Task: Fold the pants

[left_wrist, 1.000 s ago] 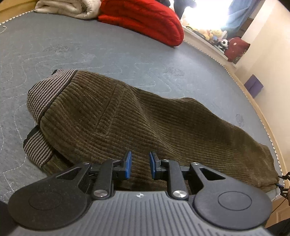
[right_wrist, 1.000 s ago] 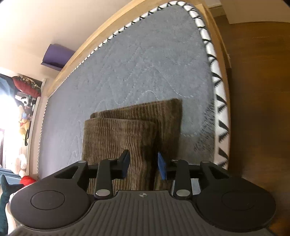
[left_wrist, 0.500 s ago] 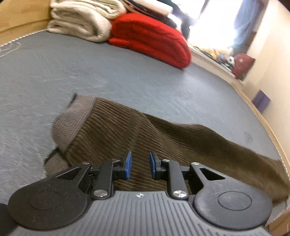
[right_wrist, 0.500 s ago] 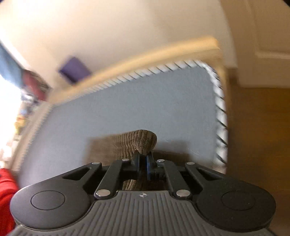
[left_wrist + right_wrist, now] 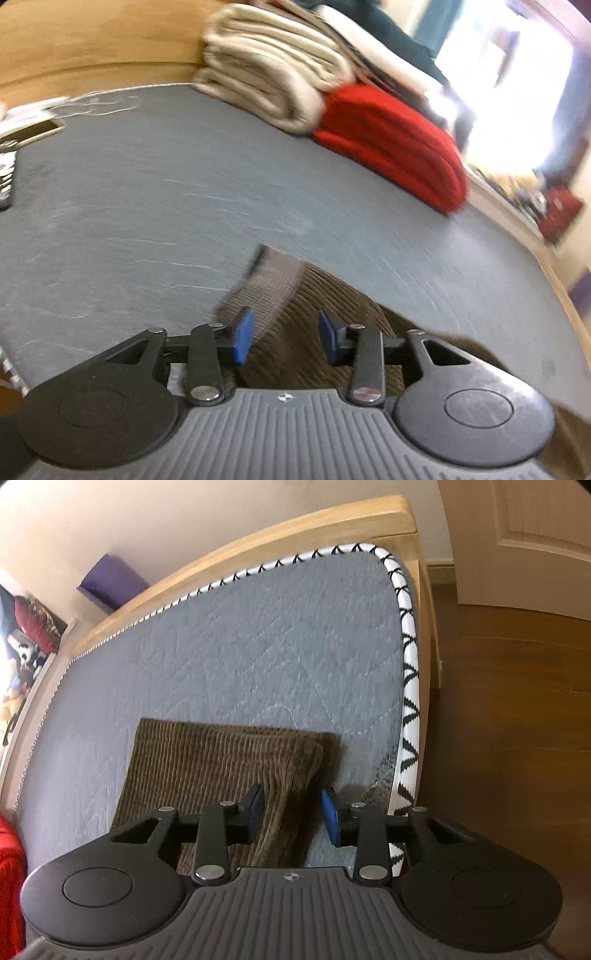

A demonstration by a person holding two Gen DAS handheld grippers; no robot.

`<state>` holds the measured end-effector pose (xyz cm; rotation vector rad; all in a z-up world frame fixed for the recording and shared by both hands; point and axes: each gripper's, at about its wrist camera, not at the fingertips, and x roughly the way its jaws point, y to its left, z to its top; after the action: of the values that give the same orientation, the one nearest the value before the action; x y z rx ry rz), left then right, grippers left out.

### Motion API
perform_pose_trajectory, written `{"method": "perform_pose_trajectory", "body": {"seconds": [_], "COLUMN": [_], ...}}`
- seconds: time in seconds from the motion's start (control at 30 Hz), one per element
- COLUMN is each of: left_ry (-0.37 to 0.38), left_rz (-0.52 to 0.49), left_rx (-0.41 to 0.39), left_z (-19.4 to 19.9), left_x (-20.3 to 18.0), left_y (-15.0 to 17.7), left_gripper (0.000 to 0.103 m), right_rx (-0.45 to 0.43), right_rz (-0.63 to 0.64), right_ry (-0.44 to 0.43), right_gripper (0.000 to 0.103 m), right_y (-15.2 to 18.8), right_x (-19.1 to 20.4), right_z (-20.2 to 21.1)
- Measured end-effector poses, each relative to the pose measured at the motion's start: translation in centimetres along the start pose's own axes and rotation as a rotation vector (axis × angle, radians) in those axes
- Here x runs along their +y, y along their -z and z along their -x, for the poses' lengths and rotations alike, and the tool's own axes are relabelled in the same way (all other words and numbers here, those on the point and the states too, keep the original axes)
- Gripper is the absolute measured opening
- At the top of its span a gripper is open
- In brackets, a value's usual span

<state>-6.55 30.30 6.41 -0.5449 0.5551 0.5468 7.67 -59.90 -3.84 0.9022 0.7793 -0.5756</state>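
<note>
Brown corduroy pants lie on a grey mattress (image 5: pixel 184 206). In the left wrist view their striped waistband (image 5: pixel 271 286) and upper part (image 5: pixel 332 306) lie just past my left gripper (image 5: pixel 284 334), which is open and empty above them. In the right wrist view the stacked leg ends (image 5: pixel 221 760) lie flat near the mattress corner. My right gripper (image 5: pixel 293 814) is open, its jaws on either side of the legs' right edge without gripping it.
Folded cream blanket (image 5: pixel 273 77) and red blanket (image 5: pixel 399 144) lie at the far side of the mattress. A wooden bed frame (image 5: pixel 295 535) surrounds the mattress; its patterned edge (image 5: pixel 408 672) borders wooden floor (image 5: pixel 517 720) on the right.
My right gripper was shut on the leg ends and has opened, leaving them flat on the mattress. My left gripper has opened wider and tilted up towards the waistband.
</note>
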Motion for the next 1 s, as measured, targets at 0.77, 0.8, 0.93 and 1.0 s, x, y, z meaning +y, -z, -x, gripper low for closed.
{"method": "perform_pose_trajectory", "body": {"seconds": [0.77,0.8,0.93,1.0], "left_ry": [-0.328,-0.328,-0.07,0.124], "left_rz": [-0.055,-0.138,-0.358,-0.415], "left_rx": [0.034,-0.044,-0.089,-0.013], "left_z": [0.9,1.9,2.8,2.5], "left_x": [0.5,-0.9,-4.1,-5.3], "left_y": [0.0,0.1,1.9,3.1], "left_gripper": [0.049,0.05,0.05,0.05], "right_rx": [0.081,0.08,0.075,0.065], "right_rz": [-0.005,-0.01,-0.016,-0.039], "right_ry": [0.036,0.038,0.039,0.03], "right_gripper": [0.045,0.045,0.047,0.049], "right_y": [1.1,1.1,1.1,0.9], "right_x": [-0.5,-0.5,-0.4,-0.4], "right_z": [-0.5,-0.5,-0.8,-1.0]}}
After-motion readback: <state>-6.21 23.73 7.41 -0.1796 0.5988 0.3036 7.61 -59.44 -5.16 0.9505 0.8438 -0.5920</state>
